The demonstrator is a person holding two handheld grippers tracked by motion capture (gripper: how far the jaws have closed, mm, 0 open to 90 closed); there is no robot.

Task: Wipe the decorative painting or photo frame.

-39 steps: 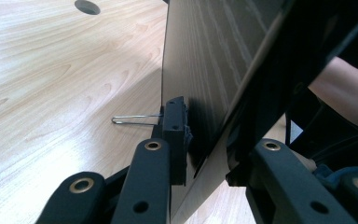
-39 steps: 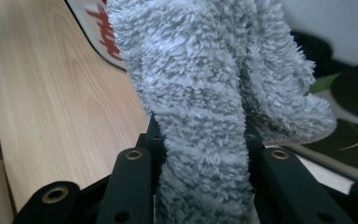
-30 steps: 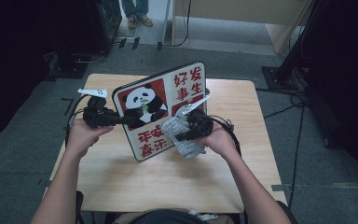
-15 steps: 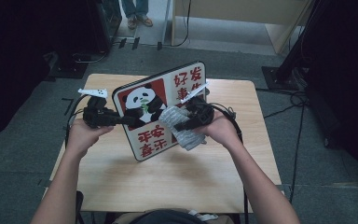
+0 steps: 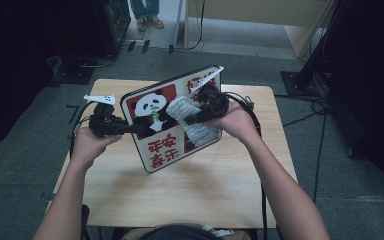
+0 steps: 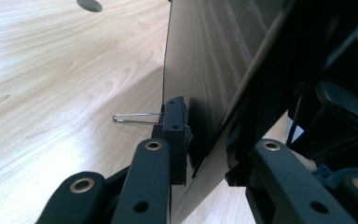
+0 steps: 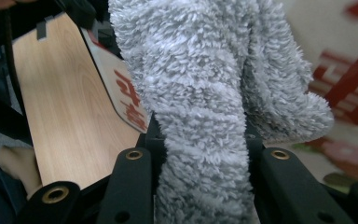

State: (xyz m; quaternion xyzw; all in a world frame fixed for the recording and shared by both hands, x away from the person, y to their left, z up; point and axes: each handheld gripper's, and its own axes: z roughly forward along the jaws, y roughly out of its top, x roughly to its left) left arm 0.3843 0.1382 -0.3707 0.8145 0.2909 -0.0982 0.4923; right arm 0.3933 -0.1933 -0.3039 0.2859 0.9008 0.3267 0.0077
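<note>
the grey cloth [image 5: 194, 122] hides part of the panda board's [image 5: 155, 150] lettering.

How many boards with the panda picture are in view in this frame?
1. The panda board stands tilted on the table, its left edge clamped by the left gripper; the right gripper presses a grey cloth against its printed face.

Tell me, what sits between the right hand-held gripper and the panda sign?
A fluffy grey cloth, clamped in the right hand-held gripper and lying against the panda sign. The right gripper view shows this best.
</note>
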